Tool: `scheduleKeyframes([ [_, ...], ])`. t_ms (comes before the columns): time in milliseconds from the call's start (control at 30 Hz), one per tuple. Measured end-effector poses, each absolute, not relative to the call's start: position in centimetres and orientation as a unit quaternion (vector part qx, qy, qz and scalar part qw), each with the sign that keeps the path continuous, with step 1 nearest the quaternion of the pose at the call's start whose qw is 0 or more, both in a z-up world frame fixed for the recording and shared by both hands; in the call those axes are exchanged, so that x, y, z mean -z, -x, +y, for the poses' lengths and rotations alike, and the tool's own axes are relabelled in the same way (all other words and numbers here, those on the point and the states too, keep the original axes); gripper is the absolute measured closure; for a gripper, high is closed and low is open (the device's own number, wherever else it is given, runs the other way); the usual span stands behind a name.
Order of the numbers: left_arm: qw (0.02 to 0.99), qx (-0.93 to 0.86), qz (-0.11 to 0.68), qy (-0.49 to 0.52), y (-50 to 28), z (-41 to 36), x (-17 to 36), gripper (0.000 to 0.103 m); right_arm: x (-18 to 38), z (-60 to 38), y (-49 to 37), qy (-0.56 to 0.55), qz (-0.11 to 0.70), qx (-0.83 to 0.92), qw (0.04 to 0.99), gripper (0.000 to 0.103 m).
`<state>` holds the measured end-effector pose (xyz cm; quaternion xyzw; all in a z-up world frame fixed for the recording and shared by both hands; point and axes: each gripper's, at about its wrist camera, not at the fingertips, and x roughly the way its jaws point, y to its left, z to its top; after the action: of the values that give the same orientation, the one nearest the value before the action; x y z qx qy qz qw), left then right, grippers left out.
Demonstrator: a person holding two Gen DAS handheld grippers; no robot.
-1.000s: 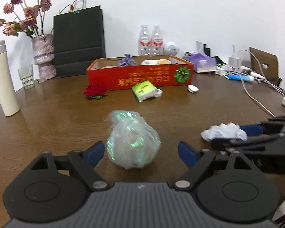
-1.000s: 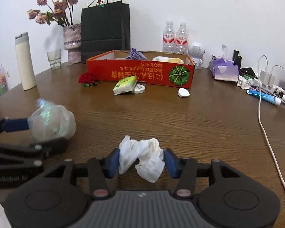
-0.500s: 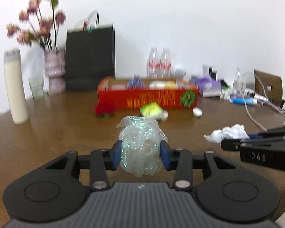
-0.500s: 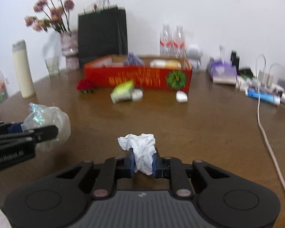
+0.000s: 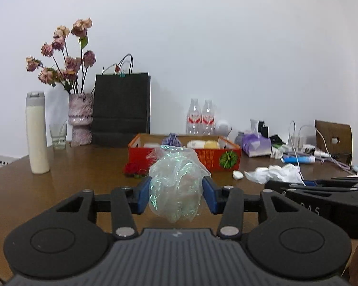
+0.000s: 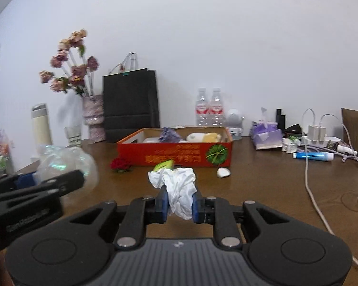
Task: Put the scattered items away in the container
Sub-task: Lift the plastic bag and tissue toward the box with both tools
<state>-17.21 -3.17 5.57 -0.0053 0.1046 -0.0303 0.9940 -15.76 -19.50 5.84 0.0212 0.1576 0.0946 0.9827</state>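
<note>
My left gripper is shut on a crumpled iridescent plastic wrap ball and holds it above the table. My right gripper is shut on a crumpled white tissue, also lifted. The red cardboard box stands ahead at mid-table with a purple item, a white item and a yellow item inside. A red rose, a green packet partly hidden behind the tissue, and a small white oval object lie in front of the box.
A white bottle, a glass, a vase of dried flowers and a black bag stand at the back left. Two water bottles stand behind the box. Tissue pack, chargers, cables and toothpaste crowd the right.
Both grippers closed, the left on the plastic ball and the right on the tissue, then lifted them off the table. The views tilted up toward the box.
</note>
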Motion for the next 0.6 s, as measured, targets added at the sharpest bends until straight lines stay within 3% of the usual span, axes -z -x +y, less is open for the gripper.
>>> scheduleKeyframes([
  [600, 0.993, 0.029, 0.113, -0.003, 15.7, -3.1, -5.6, 0.057, -5.4, -18.3, 15.9, 0.0, 0.148, -0.088, 0.985, 0.089],
])
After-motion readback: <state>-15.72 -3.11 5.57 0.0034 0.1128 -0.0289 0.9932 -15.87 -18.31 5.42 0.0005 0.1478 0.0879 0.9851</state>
